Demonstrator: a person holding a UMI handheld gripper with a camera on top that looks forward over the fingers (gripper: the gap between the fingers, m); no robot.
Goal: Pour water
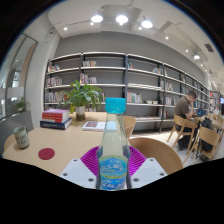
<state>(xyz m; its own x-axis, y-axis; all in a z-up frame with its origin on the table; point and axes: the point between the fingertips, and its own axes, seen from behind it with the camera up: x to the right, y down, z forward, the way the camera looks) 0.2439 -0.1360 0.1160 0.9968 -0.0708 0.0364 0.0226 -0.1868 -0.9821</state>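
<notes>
Gripper [113, 172] closed about halfway, both pink pads [92, 158] pressing a clear water bottle [114, 150] with blue cap, held upright above the round wooden table [62, 142]. Beyond the bottle: potted plant [82, 97], stacked books [56, 119]. Left of the bottle: red coaster [46, 154], green cup [21, 138]. Far behind: bookshelves [120, 75], seated person [184, 106].

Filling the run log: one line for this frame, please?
task: pour water | gripper: shut on water bottle | bottle: upright, blue cap on | target: purple bowl behind bottle on table | pour: not started
</notes>
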